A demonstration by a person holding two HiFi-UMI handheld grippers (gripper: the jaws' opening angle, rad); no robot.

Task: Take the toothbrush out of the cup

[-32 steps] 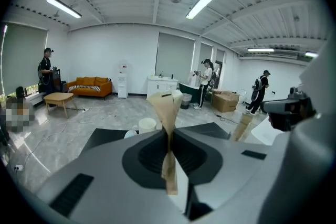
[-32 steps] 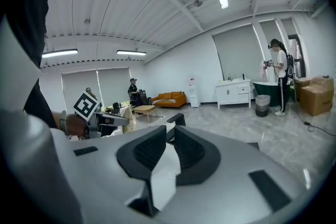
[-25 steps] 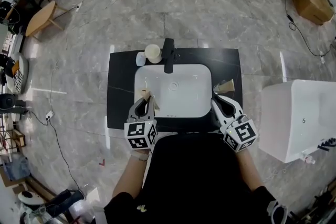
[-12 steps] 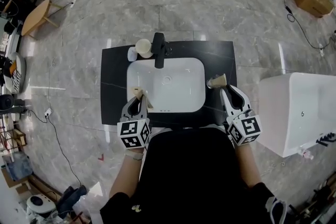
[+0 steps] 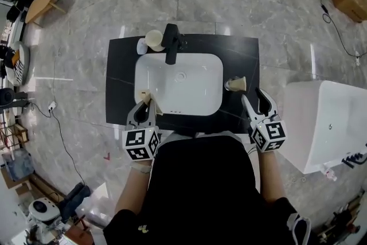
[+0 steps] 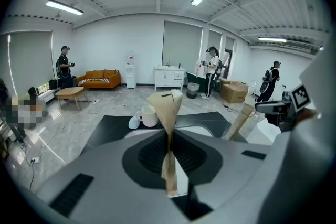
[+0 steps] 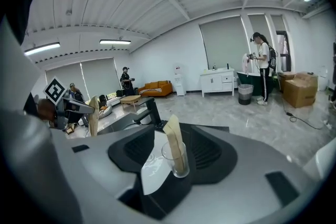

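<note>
A clear glass cup (image 7: 176, 157) stands on the black counter (image 5: 243, 57) right of the sink, with a tan paper-wrapped toothbrush (image 7: 174, 134) upright in it. My right gripper (image 5: 255, 99) is behind the cup (image 5: 235, 84); its jaws have just been opening and are wide apart, so the pads are clear of the glass. My left gripper (image 5: 144, 107) hovers over the sink's front left corner, shut on a second tan wrapped toothbrush (image 6: 167, 123) that sticks up past its tips.
A white sink (image 5: 198, 69) fills the counter's middle, with a black faucet (image 5: 170, 43) at its back. Beside the faucet stand a white mug (image 5: 153, 39) and a small white dish (image 5: 141, 46). A white tub (image 5: 327, 123) stands to the right. People stand far off.
My right gripper moved right and down with the cup, then opened; the cup now stands free on the counter. The left gripper kept its place and its hold.
</note>
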